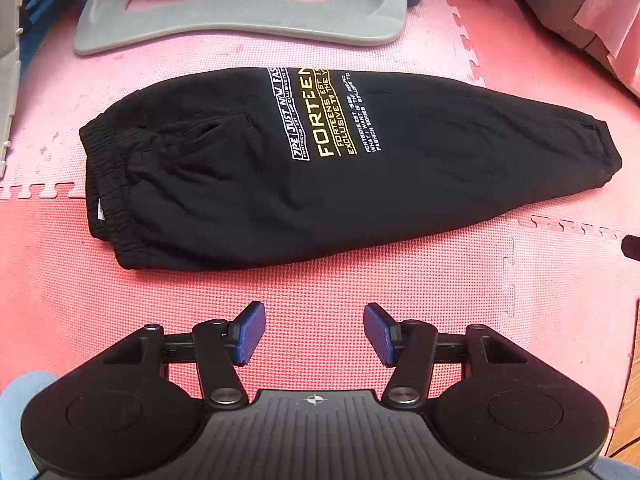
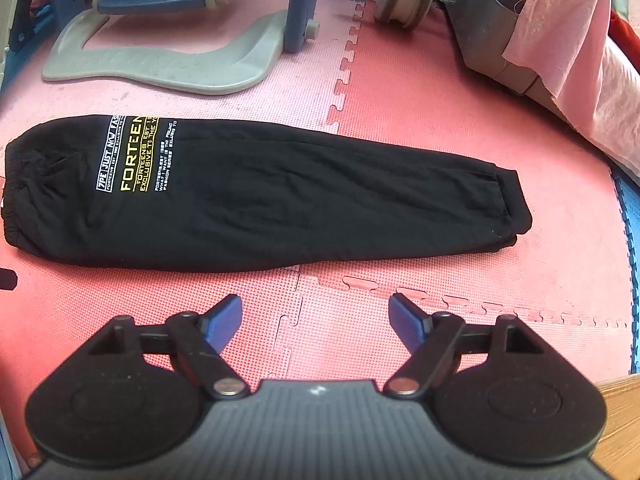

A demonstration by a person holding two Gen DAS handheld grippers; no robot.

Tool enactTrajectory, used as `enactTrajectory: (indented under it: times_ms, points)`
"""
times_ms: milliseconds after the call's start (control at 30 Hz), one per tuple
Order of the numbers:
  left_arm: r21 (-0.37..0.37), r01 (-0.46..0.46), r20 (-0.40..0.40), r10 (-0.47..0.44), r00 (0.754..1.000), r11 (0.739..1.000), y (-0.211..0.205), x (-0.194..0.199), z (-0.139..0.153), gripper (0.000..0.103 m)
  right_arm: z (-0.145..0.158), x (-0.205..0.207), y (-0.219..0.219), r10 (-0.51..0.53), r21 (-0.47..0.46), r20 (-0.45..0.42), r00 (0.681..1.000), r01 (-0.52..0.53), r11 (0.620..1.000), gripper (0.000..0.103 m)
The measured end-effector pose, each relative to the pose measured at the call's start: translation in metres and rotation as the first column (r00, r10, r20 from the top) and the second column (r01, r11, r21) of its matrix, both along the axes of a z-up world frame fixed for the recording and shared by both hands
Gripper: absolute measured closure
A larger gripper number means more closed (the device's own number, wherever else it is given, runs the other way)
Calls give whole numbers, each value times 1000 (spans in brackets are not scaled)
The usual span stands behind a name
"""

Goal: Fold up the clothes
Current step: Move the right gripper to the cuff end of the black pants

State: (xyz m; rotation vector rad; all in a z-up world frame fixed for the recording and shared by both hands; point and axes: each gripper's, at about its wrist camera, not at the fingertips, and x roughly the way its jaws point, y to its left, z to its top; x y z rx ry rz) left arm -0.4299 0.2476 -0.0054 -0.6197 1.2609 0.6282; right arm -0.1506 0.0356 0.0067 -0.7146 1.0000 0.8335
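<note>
We locate the black sweatpants [image 1: 320, 184] across the middle of the left wrist frame, lying flat on the pink foam mat [image 1: 360, 280]. The elastic waistband [image 1: 108, 184] sits at centre left, the cuffs [image 1: 600, 156] at centre right, and the printed lettering [image 1: 324, 116] at upper centre. The right wrist view shows the same garment across the left and centre of the frame. At the cuff end [image 2: 508, 208] two layers stack one on the other, so we judge that the legs already lie folded together lengthwise.

The left gripper [image 1: 314, 334] occupies the lower centre of its frame, its jaws spread wide and holding nothing. The right gripper [image 2: 316, 326] stands likewise at lower centre, jaws wide and empty. Both hover over bare mat, near the garment's lower edge and not touching it.

In our judgement the step in hand lies after the leg-on-leg fold: the sweatpants are one long strip, not a compact bundle. If a crosswise fold is to follow, it calls for a grip that takes both cuff layers at once, and for the carried end to land square on the waistband so the edges align. The thick fabric may spring back.

A grey plastic base [image 1: 240, 20] at the upper left stays well apart from the garment.
</note>
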Motion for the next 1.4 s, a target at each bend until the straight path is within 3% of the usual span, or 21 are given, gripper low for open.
enactTrajectory:
  times_ms: [300,500,767,1100,1400]
  points:
    - [15,-22,-34,22,999,1000,4,7,-1,46,-18,25,-9,-31,-14,-14,999,31,999,23]
    - [36,-57,-50,59,997,998,9,16,0,46,-30,66,-26,-118,-20,-18,993,117,993,23]
    - [4,-88,-76,88,993,996,9,31,-16,46,-53,113,-43,-214,-45,-28,976,213,976,23]
    - [67,-138,-108,145,984,988,27,71,-22,45,-76,181,-42,-241,-81,-13,970,239,968,23]
    - [30,-194,-135,197,971,980,34,110,-42,45,-91,237,-58,-250,-84,-8,968,248,965,22]
